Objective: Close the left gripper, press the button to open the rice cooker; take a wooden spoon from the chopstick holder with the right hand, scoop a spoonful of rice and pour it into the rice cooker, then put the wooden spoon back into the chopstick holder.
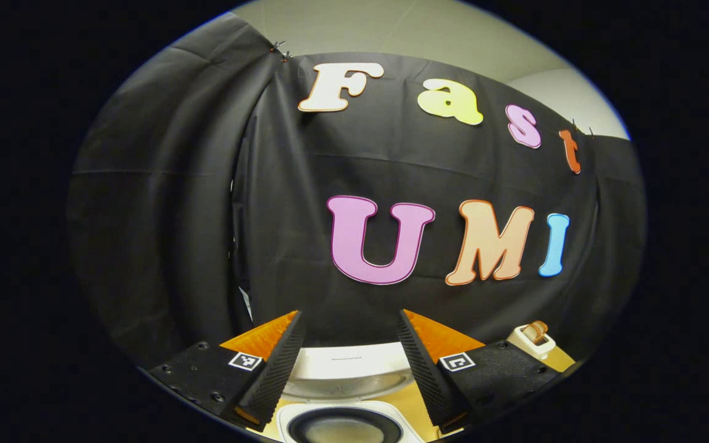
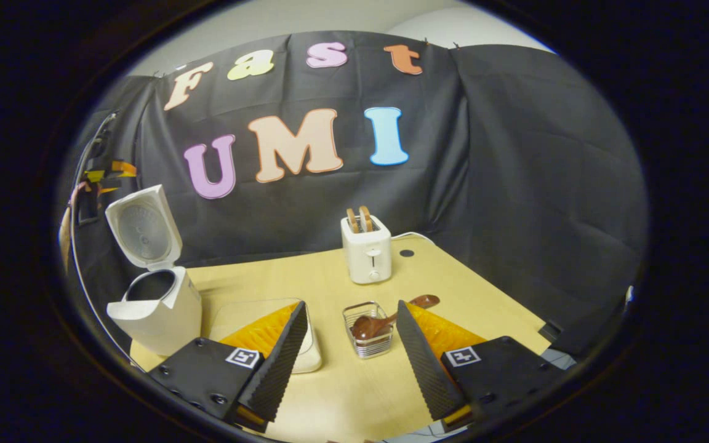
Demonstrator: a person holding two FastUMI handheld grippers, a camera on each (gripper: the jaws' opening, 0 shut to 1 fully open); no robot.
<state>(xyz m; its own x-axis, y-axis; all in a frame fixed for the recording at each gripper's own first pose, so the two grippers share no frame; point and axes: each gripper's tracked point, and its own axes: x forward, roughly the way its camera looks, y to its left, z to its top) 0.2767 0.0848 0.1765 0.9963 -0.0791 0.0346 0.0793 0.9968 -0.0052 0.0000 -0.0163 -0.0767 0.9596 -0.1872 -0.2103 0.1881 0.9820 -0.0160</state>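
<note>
Now I see my right gripper (image 2: 349, 335) with fingers spread wide, empty, above the surface (image 2: 342, 387). Ahead, the wooden spoon (image 2: 385, 321) lies in the chopstick holder (image 2: 368, 346). The rice cooker (image 2: 154, 301) stands open. My left gripper (image 1: 349, 344) gapes empty too.

Dim, even light; fisheye-warped edges

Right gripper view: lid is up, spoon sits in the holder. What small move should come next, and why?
Probably ease the right gripper forward and down toward the wooden spoon lying in the chopstick holder. The rice cooker already stands open, the jaws are open with nothing between them, and the spoon's handle slants out toward the right finger.
</note>
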